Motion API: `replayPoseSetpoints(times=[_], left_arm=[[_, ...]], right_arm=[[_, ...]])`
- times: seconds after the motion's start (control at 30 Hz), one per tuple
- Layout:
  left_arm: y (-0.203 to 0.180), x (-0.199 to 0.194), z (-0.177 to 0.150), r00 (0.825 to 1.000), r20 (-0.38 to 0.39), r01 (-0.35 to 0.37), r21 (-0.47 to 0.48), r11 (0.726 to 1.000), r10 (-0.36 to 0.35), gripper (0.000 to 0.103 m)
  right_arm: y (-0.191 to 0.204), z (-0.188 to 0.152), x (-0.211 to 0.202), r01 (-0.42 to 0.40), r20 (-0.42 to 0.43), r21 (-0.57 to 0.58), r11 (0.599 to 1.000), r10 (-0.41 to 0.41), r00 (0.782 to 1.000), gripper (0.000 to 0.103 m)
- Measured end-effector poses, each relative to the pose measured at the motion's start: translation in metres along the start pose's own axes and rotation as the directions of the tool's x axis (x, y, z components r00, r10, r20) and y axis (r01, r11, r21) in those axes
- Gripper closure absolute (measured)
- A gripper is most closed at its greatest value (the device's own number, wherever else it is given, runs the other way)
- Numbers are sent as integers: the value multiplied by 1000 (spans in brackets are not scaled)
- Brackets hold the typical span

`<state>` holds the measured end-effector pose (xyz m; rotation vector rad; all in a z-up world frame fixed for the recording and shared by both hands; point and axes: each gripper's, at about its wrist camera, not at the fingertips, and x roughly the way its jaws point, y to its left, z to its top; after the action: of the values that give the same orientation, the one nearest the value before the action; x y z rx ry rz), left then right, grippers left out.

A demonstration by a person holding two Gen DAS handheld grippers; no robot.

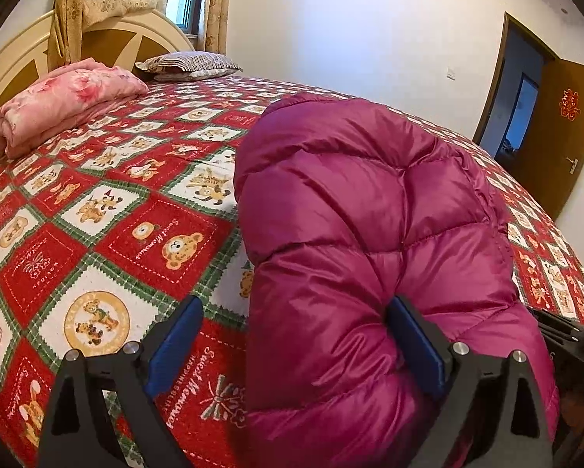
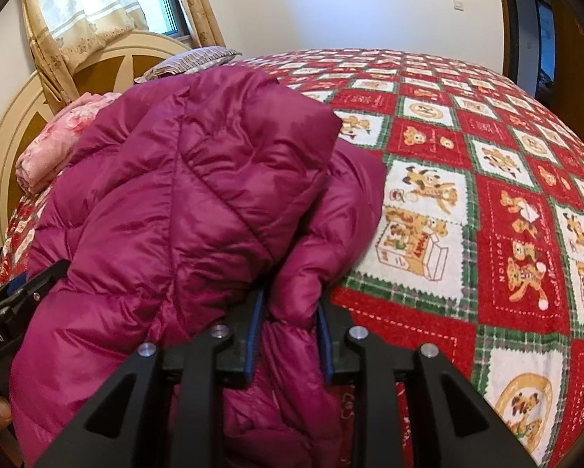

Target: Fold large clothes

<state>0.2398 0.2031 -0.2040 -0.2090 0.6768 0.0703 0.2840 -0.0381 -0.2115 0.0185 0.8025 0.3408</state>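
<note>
A magenta quilted down jacket lies bunched on the bed near its front edge; it also shows in the right wrist view. My left gripper is open, its blue-padded fingers wide apart; the jacket's left part bulges between them and the right finger presses into the fabric. My right gripper is shut on a thick fold of the jacket at its right side. The left gripper also shows at the left edge of the right wrist view.
The bed carries a red, green and white bear-print cover. A folded pink quilt and a striped pillow lie by the headboard. A brown door stands open at the right; curtains hang behind the headboard.
</note>
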Motion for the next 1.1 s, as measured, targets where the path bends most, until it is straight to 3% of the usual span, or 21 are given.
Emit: replayPoseSetpoints(times=[0.27,0.4,0.43,0.57,0.7,0.87,1.1], left_arm=[[-10,-22,10,998,-5,-58,51,997,58,7],[-17,-77,21,991,104,-95,67,993,88,7],[-17,-88,23,988,124,-98,61,993,90,7],[-20,-137,27,980,183,-90,28,996,83,7],[-26,-180,28,967,247,-70,31,997,60,7],[-32,-209,26,956,291,-49,62,997,29,7],[-36,-213,26,955,297,-31,71,997,9,7]], right_arm=[[-1,6,-14,29,1,-10,1000,-29,1000,74],[3,9,-58,81,70,-17,997,-80,994,44],[5,10,-75,93,105,-20,996,-90,990,42],[19,11,-127,74,188,-26,997,-68,980,42],[44,6,-175,66,281,-63,996,-46,959,36],[60,7,-198,73,329,-93,993,-39,944,35],[61,6,-211,78,353,-98,992,-38,935,35]])
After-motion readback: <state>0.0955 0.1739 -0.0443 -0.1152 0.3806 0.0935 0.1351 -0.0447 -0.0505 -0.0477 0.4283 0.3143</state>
